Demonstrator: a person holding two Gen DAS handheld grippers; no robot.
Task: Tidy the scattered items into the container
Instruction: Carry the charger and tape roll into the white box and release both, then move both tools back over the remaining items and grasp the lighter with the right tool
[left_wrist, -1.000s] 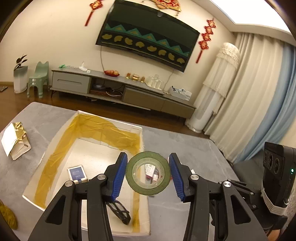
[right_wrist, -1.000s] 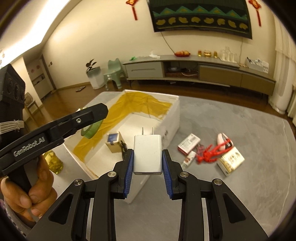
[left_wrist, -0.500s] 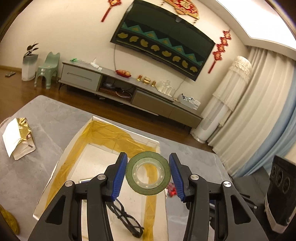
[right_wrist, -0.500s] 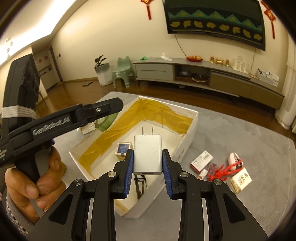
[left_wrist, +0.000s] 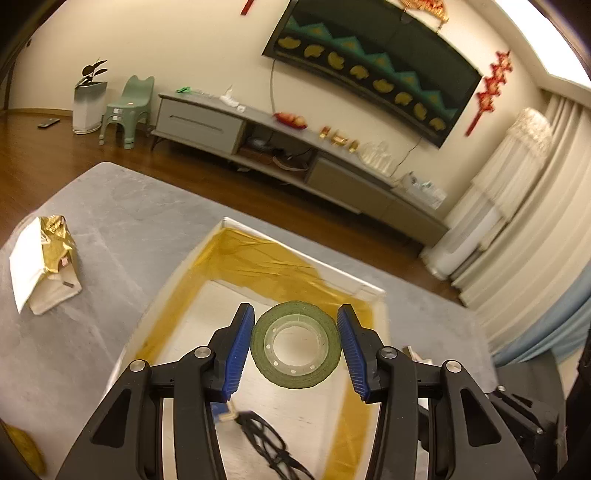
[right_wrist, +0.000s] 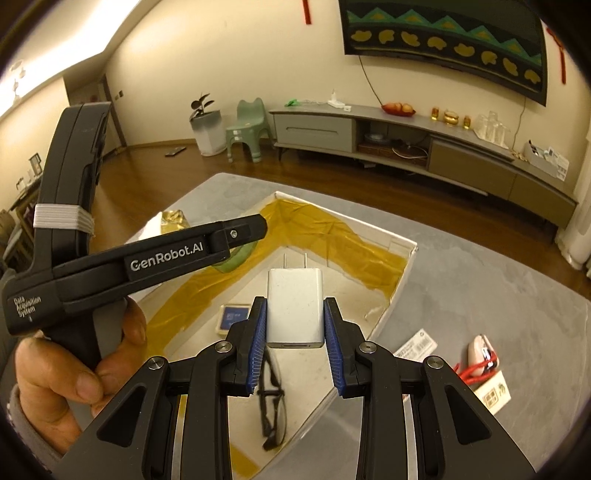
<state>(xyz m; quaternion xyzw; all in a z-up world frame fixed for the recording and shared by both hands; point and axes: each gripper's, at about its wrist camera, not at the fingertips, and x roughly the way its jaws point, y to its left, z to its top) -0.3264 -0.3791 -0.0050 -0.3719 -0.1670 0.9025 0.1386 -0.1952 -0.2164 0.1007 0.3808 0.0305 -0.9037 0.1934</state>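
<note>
My left gripper (left_wrist: 295, 314) is shut on a green tape roll (left_wrist: 295, 373) and hangs over the white box lined with yellow tape (left_wrist: 295, 254). In the right wrist view my right gripper (right_wrist: 294, 302) is shut on a white plug charger (right_wrist: 295, 310), prongs pointing away, above the same box (right_wrist: 402, 273). On the box floor lie black glasses (right_wrist: 273, 406) and a small blue-faced box (right_wrist: 236, 317). A hand holds the left gripper's black finger (right_wrist: 236, 232) at the left, with the green roll's edge (right_wrist: 236, 258) under it.
A gold-and-white bag (left_wrist: 44, 266) lies on the grey mat left of the box. To the right of the box lie a white-and-red carton (right_wrist: 415, 345), a red-and-pink item (right_wrist: 480, 358) and a yellow-white packet (right_wrist: 493, 395). A TV cabinet (right_wrist: 406, 136) stands beyond.
Both grippers have moved forward over the box, each holding its item as before. The box now lies closer beneath them, and the left gripper's finger sits higher in the right wrist view.
</note>
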